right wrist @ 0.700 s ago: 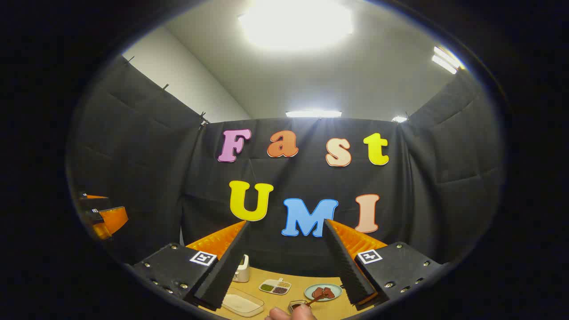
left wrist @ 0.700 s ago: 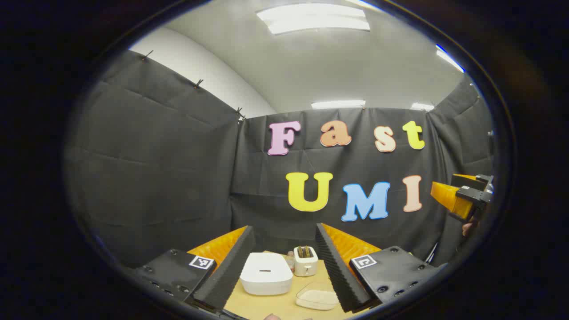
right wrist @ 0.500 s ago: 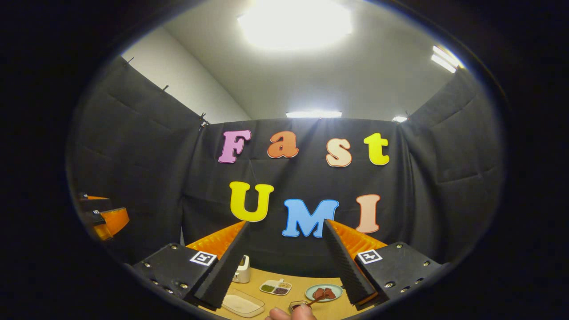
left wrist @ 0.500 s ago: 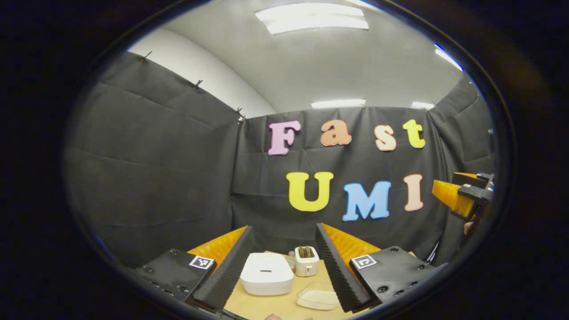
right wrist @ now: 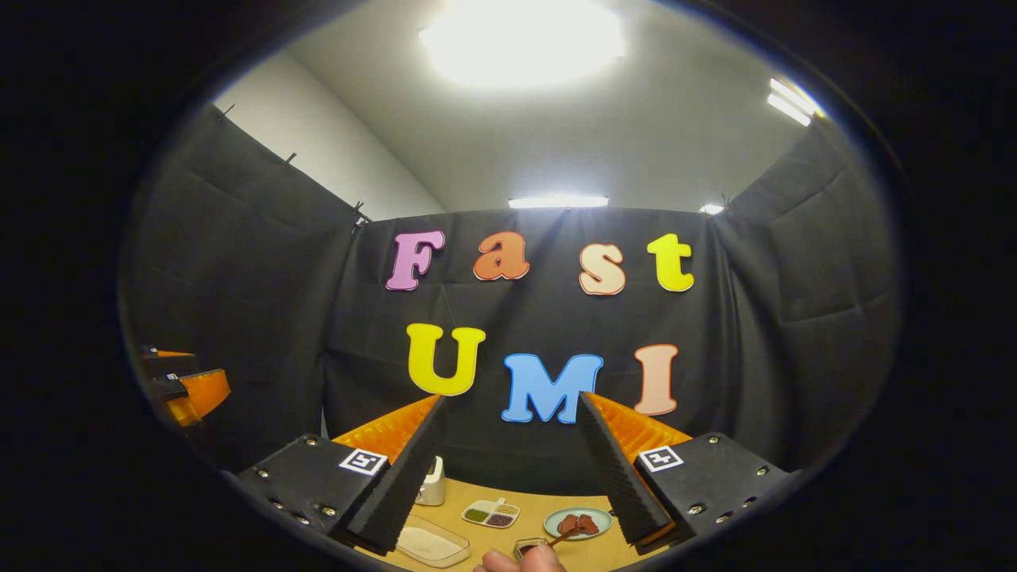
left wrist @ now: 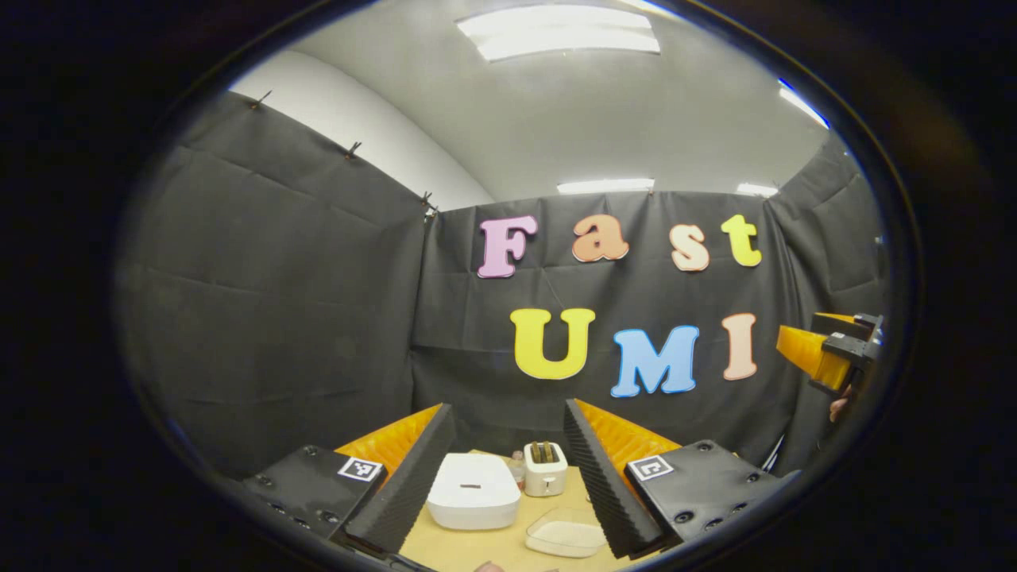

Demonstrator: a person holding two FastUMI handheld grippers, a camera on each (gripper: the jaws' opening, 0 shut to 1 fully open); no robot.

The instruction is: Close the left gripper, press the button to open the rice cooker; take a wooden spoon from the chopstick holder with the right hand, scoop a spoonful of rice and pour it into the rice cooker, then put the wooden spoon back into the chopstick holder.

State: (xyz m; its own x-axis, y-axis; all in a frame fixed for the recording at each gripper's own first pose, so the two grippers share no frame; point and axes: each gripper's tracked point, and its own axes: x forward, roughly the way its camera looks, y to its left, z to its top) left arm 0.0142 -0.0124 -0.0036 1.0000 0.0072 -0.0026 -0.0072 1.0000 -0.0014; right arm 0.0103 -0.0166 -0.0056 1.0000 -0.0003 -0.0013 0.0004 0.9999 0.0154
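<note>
Black cloth walls enclose a wooden table [left wrist: 485,544], where the closed white rice cooker [left wrist: 473,492] sits beside a clear rice tray [left wrist: 566,533]. Left gripper [left wrist: 508,465] and right gripper [right wrist: 508,469] both hover with fingers wide, holding nothing.

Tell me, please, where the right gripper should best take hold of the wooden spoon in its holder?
Probably the free handle end of the wooden spoon, approached from above: it leans out of the chopstick holder toward the plate, with the bowl end apparently buried.
</note>
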